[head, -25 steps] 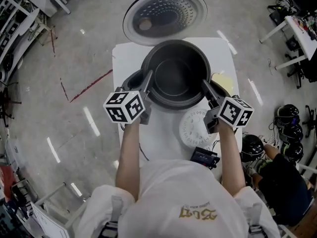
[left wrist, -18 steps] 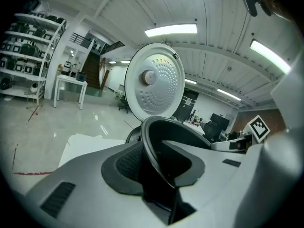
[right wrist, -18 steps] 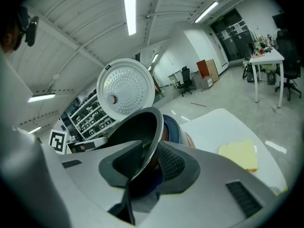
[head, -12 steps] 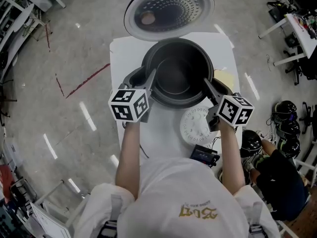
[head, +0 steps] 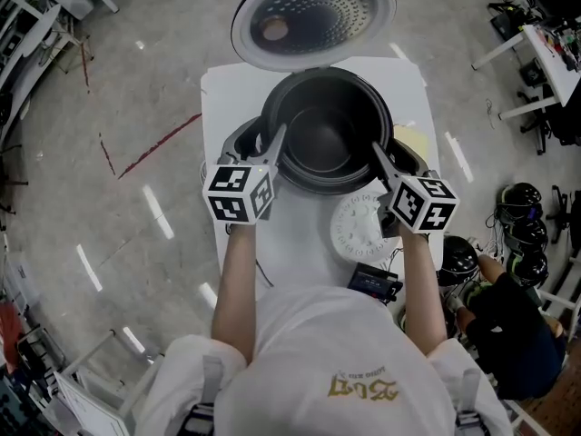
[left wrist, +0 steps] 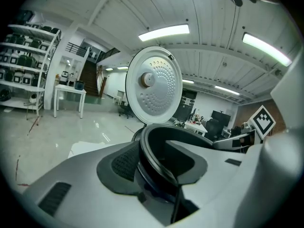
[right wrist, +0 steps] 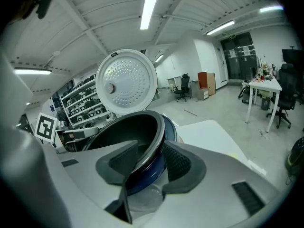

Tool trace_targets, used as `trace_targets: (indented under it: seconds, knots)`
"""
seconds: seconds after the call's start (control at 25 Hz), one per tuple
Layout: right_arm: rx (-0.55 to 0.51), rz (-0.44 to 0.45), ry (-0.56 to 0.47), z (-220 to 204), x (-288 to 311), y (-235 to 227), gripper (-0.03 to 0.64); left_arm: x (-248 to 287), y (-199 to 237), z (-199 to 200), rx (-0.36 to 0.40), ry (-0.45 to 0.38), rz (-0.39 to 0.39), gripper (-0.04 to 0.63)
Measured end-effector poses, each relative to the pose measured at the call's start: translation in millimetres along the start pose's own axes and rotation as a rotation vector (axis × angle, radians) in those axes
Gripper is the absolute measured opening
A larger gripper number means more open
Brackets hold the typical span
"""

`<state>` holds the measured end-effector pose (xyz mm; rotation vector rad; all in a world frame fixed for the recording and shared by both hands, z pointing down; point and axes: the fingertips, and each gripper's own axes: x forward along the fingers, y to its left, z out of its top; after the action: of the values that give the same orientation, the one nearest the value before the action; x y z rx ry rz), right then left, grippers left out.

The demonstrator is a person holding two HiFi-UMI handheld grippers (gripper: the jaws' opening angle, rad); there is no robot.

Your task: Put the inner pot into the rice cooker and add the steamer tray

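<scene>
Both sets of jaws have just been opening since a second ago, while the hands have hardly shifted. The left gripper (head: 274,145) and the right gripper (head: 379,157) flank the round inner pot (head: 327,139). In each gripper view the pot's thin rolled rim runs between the ribbed dark pads (left wrist: 124,163), with a gap on either side, so both grippers are released and neither squeezes the rim. The pot is dark, smooth and deep. It sits down inside the rice cooker (head: 243,140) at the far middle of the white tabletop (head: 300,243). The cooker's circular lid (head: 313,16) stands open beyond the far edge, its pale metal inner plate dotted with small holes round a central knob. The steamer tray (head: 361,230), a flat white perforated disc, lies on the tabletop toward the near right corner, just beside the right gripper's marker cube and apart from the cooker
</scene>
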<state>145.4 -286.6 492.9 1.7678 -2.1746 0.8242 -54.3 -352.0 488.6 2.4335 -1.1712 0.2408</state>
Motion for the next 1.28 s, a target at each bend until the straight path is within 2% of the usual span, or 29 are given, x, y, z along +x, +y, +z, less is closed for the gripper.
trace_targets:
  seconds: [0.56,0.92,1.28]
  knots:
    - [0.049,0.036,-0.061,-4,-42,1,0.166,-35,-21,-6,-0.005,-0.015,0.039,0.204]
    - [0.062,0.075,-0.07,-26,-86,-4,0.161,-65,-70,-17,-0.005,-0.025,0.042,0.195]
    - [0.082,0.082,-0.06,-62,-141,-18,0.163,-97,-121,-46,-0.031,-0.015,0.032,0.231]
